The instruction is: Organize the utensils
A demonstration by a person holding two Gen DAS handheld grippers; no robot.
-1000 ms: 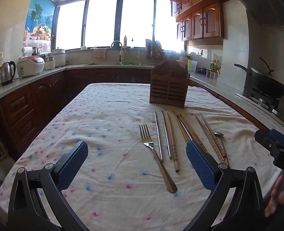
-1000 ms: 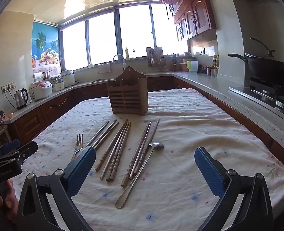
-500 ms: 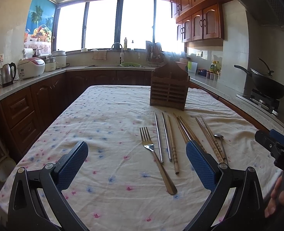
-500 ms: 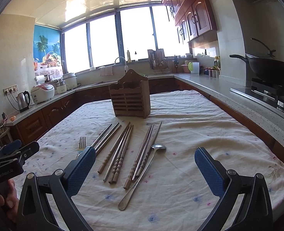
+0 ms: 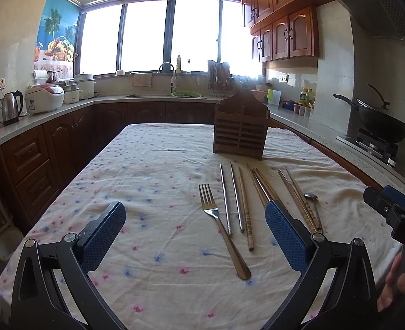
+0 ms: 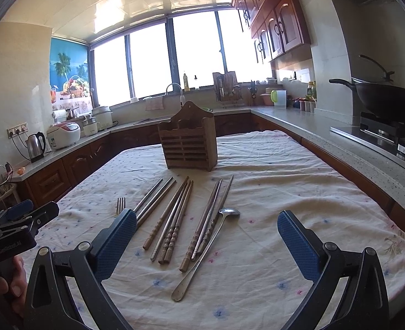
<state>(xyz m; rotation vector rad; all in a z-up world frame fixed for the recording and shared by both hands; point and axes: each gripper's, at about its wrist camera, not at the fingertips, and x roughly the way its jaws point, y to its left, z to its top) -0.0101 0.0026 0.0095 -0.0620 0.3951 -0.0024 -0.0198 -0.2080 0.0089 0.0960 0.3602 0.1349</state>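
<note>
- The left hand-held gripper (image 5: 195,220) hangs over the near part of the table (image 5: 136,165), its blue pads spread wide and nothing between them.
- The right hand-held gripper (image 6: 206,227) is likewise wide apart and empty, low over the near ends of the utensils, which looks like readiness for a first pick.
- Just ahead lie the utensils in a rough row, handles toward the person: a fork (image 5: 219,225) at the left, steel chopsticks (image 5: 231,198) beside it, wooden chopsticks (image 6: 175,220) in pairs, and a spoon (image 6: 210,242) at the right.
- Their handles point at the grippers, probably so each can be pinched at its end and lifted upright.
- Beyond them stands the wooden utensil holder (image 6: 188,145), slotted and open on top, apart from the row; nothing shows sticking out of it, so the sorting seems not begun.
- Compared with a second ago, the right view has lifted and tipped slightly, so the holder and row sit lower in frame; the left view has barely shifted, and no utensil has moved.
</note>
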